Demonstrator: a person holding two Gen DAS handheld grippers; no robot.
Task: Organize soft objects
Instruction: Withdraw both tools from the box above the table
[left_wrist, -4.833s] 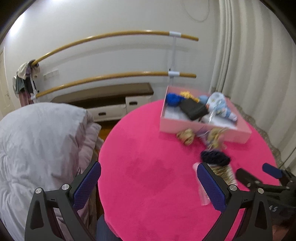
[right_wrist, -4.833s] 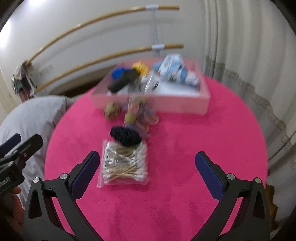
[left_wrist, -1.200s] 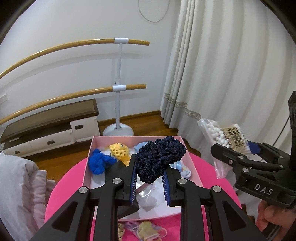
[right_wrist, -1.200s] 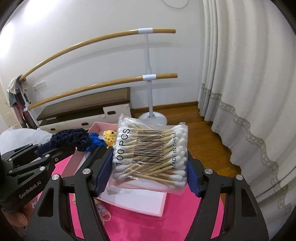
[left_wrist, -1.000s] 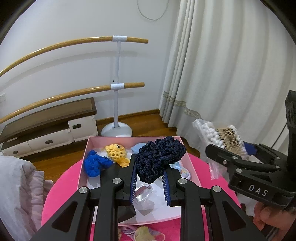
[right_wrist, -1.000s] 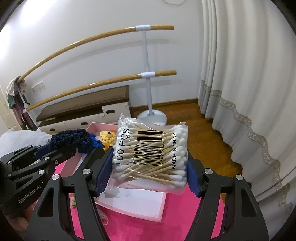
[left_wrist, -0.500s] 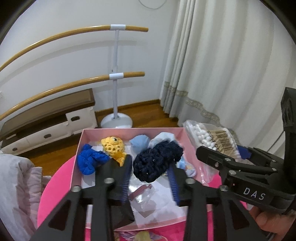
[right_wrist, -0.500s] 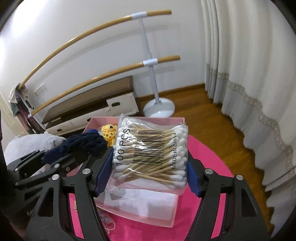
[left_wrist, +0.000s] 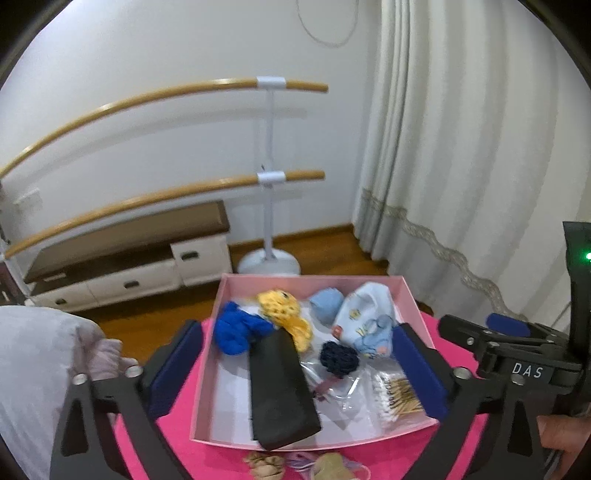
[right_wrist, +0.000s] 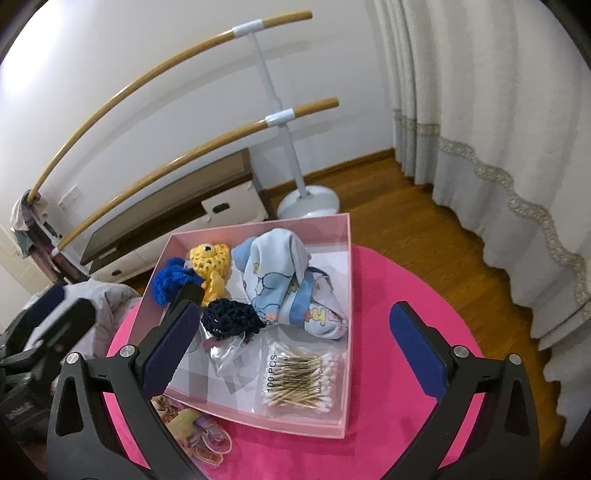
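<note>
A pink box (left_wrist: 314, 437) (right_wrist: 332, 430) sits on the round pink table (right_wrist: 399, 454). In it lie a dark navy crochet piece (left_wrist: 339, 358) (right_wrist: 231, 317), a bag of cotton swabs (left_wrist: 397, 397) (right_wrist: 300, 378), a blue crochet piece (left_wrist: 236, 330) (right_wrist: 171, 282), a yellow crochet toy (left_wrist: 282, 312) (right_wrist: 210, 264), a light blue patterned cloth (left_wrist: 369, 325) (right_wrist: 291, 291) and a black pouch (left_wrist: 280, 391). My left gripper (left_wrist: 295, 367) is open and empty above the box. My right gripper (right_wrist: 291, 349) is open and empty above the box; it also shows in the left wrist view (left_wrist: 498, 332).
Small tan and pastel soft items (left_wrist: 295, 465) (right_wrist: 195, 432) lie on the table in front of the box. A grey quilt (left_wrist: 33, 369) lies to the left. A ballet barre stand (left_wrist: 267, 206), a low cabinet (left_wrist: 122, 266) and curtains (right_wrist: 498, 147) stand behind.
Both grippers opened. The navy crochet piece dropped from the left gripper into the box, and the cotton swab bag dropped from the right gripper into the box's near right corner.
</note>
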